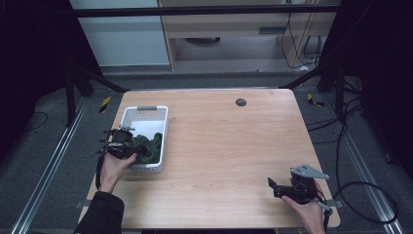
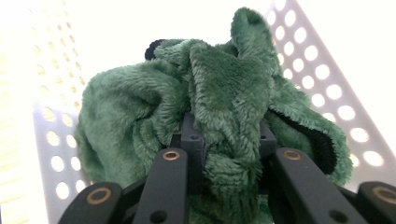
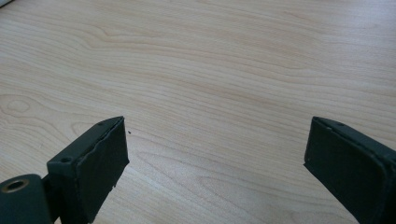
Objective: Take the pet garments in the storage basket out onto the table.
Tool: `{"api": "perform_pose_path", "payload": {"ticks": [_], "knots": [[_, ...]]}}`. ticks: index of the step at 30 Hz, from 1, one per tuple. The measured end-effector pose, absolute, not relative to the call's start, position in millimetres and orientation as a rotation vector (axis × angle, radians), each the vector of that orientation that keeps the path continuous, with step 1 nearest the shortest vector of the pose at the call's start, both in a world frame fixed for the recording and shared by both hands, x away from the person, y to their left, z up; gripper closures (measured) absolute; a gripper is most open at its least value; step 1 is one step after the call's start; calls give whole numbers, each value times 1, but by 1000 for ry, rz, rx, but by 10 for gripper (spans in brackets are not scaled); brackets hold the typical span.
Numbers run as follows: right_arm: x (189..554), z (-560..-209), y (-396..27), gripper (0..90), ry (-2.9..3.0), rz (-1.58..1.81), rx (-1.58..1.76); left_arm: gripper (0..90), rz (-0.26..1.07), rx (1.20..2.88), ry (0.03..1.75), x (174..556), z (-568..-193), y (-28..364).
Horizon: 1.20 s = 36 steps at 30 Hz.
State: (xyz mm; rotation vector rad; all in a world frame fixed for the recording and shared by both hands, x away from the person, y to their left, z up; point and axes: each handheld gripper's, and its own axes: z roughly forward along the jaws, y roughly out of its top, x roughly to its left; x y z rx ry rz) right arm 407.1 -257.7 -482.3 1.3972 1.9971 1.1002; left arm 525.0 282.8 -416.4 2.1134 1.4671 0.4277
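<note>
A dark green fleece cloth (image 1: 151, 146) lies bunched in the near end of a white perforated basket (image 1: 145, 108) at the table's left side. My left gripper (image 1: 135, 152) reaches into the basket from the near side and is shut on a fold of the cloth. In the left gripper view the fleece (image 2: 219, 93) bulges up between and over my left gripper (image 2: 229, 135), against the basket wall (image 2: 322, 70). My right gripper (image 1: 272, 188) rests low near the table's front right corner, pointing left. In the right gripper view my right gripper (image 3: 215, 154) stands open over bare wood (image 3: 210, 70).
A small black round disc (image 1: 240, 102) sits in the wooden tabletop (image 1: 229, 146) near the far edge. The far half of the basket holds nothing. Cables (image 1: 360, 195) trail on the floor to the right, and metal rails run along both sides.
</note>
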Motion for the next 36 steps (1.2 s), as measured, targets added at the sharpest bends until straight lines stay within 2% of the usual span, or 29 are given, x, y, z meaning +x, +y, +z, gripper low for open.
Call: {"api": "perform_pose_path", "payload": {"ticks": [12,36], "knots": [[407,-482,-257,62,1993,1097,1385,738,459,2049,1413,513,-385,295],[406,-481,-257,63,1990,1107,1393,740,541,1976,1298,488,-323,294]]}}
